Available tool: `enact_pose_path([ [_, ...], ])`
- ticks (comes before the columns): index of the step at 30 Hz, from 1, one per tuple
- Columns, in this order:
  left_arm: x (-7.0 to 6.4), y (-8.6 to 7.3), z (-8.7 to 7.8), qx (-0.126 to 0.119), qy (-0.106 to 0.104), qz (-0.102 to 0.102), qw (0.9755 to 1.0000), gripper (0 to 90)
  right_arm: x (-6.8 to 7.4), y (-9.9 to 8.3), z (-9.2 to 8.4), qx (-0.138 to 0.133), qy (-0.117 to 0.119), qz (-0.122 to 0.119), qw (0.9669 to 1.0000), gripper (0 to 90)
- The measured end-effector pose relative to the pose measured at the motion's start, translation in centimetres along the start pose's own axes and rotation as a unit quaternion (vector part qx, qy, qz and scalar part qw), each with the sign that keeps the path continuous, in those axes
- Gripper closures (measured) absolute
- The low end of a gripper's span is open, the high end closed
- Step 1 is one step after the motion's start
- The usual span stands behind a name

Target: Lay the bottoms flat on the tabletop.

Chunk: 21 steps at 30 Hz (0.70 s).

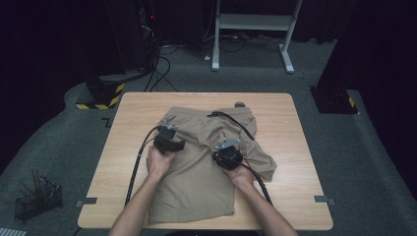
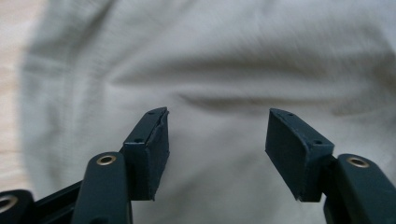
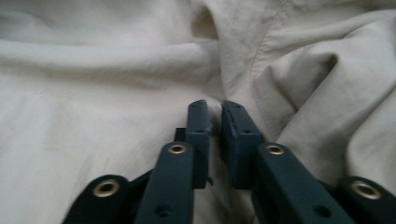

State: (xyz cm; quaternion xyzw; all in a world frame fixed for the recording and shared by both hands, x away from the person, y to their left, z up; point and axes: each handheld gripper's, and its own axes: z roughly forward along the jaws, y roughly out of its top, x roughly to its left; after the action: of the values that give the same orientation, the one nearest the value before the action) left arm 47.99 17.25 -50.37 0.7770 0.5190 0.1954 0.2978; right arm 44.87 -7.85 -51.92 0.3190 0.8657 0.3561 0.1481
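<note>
A khaki garment [image 1: 196,172] lies crumpled on the wooden table [image 1: 290,147], its wrinkled cloth [image 2: 243,60] close under both cameras. My left gripper [image 1: 168,132] hovers over the garment's upper left part. Its jaws [image 2: 217,135] stand open just above the fabric with nothing between them. My right gripper [image 1: 225,147] rests on the garment's right half. Its jaws [image 3: 215,112] are nearly together and pinch a small ridge of cloth [image 3: 140,56] at their tips. A hand holds each gripper from the near side.
Black cables [image 1: 236,123] trail over the garment and off the table's front. A small dark object [image 1: 240,104] sits at the table's far edge. On the floor are a black wire basket [image 1: 37,199] at left, a striped base [image 1: 101,96] and a white frame [image 1: 255,29] behind.
</note>
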Motion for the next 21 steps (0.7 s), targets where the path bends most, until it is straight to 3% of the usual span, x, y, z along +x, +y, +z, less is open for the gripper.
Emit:
enact_pose_path([
  [2, -0.7, -0.6, -0.1, -0.004, -0.006, -0.008, 0.9999, 38.9, 0.2, -0.3, -0.4, 0.002, 0.008, 0.000, 1.0000, 76.2],
  [7, -3.3, -2.9, -1.8, -0.033, -0.013, 0.015, 0.9993, 37.5, 1.3, -1.6, -1.8, 0.003, 0.019, -0.012, 0.9997, 70.0],
  [10, -3.8, -4.3, -2.0, -0.025, 0.008, 0.039, 0.9989, 36.4, 1.8, -1.8, -2.6, 0.014, 0.017, -0.025, 0.9994, 59.4],
  [12, -3.4, -5.0, -2.1, -0.042, 0.001, 0.027, 0.9987, 35.1, 2.0, -2.3, -3.8, -0.001, -0.005, -0.036, 0.9993, 55.9],
  [14, -2.9, -5.2, -2.0, -0.051, -0.007, 0.010, 0.9986, 33.8, 1.7, -2.9, -5.8, -0.022, -0.022, -0.032, 0.9990, 53.3],
  [15, -2.7, -5.4, -1.9, -0.060, -0.006, 0.013, 0.9981, 34.0, 1.5, -3.2, -6.9, -0.030, -0.033, -0.029, 0.9986, 51.8],
  [19, -2.7, -5.4, -1.8, -0.060, -0.004, 0.010, 0.9981, 32.9, -0.4, -5.5, -11.1, -0.047, -0.092, -0.012, 0.9946, 48.5],
  [21, -2.7, -5.4, -1.8, -0.062, -0.004, 0.008, 0.9981, 32.9, -1.8, -7.1, -12.7, -0.047, -0.111, 0.012, 0.9926, 47.4],
])
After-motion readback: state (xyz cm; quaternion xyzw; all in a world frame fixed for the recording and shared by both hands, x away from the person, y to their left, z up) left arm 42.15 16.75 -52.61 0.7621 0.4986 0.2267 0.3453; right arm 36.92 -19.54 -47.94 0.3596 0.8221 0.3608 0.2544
